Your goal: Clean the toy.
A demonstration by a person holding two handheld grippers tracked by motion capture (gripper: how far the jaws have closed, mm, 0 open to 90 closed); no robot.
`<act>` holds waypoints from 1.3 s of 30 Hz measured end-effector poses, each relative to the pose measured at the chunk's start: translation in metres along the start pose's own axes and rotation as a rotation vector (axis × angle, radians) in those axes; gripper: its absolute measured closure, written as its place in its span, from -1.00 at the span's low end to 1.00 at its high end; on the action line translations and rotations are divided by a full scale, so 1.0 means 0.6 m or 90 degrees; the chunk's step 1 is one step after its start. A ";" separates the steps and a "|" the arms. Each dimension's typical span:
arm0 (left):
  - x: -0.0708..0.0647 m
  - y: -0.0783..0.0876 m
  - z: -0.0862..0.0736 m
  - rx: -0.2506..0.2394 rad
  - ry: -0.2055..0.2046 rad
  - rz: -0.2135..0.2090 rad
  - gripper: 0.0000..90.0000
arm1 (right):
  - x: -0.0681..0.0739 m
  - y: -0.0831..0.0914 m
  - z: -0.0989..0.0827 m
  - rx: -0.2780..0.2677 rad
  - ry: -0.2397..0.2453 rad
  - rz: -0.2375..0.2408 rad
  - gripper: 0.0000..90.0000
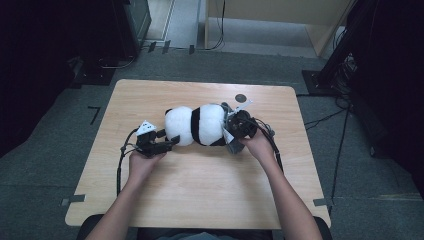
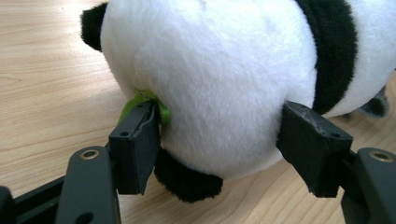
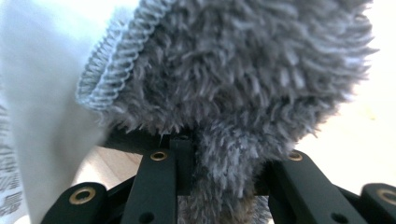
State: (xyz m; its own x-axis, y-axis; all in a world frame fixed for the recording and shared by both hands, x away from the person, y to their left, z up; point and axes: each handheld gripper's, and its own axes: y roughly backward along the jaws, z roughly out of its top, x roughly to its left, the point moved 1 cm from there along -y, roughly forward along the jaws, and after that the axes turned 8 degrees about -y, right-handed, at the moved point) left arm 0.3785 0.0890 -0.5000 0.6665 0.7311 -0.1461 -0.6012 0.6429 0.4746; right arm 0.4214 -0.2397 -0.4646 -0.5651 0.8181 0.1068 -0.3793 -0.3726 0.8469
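Wooden tabletop (image 1: 200, 190): plush panda (image 1: 197, 125) is clamped by left gripper (image 1: 162, 145), grey fuzzy piece (image 3: 243, 93) pinched tight by right gripper (image 3: 219, 186). Stitching could be ripped if both are tugged apart.

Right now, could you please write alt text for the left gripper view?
A plush panda lies on a wooden table, its white rounded end between the left gripper's two black jaws, which press its sides. A green tag peeks out beside one jaw.
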 end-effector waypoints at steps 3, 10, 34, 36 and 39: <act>0.000 0.000 0.000 0.001 0.000 0.001 -0.32 | -0.003 -0.010 -0.005 0.005 -0.011 0.004 0.58; 0.001 0.000 0.000 0.001 0.001 -0.001 -0.32 | -0.014 -0.011 -0.008 0.013 -0.019 0.003 0.59; 0.000 0.001 0.000 0.003 -0.005 0.002 -0.32 | -0.004 0.095 0.072 -0.120 0.004 -0.012 0.61; 0.000 0.001 0.000 0.003 -0.004 0.002 -0.32 | 0.000 0.087 0.075 -0.109 0.010 -0.016 0.61; 0.000 0.001 0.000 0.001 0.001 -0.001 -0.31 | 0.002 0.073 0.075 -0.099 0.012 -0.020 0.61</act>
State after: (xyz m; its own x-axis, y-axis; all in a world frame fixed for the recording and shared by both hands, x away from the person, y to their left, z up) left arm 0.3783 0.0892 -0.4996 0.6667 0.7305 -0.1480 -0.5993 0.6435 0.4763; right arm 0.4368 -0.2352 -0.4040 -0.5643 0.8226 0.0704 -0.5049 -0.4113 0.7589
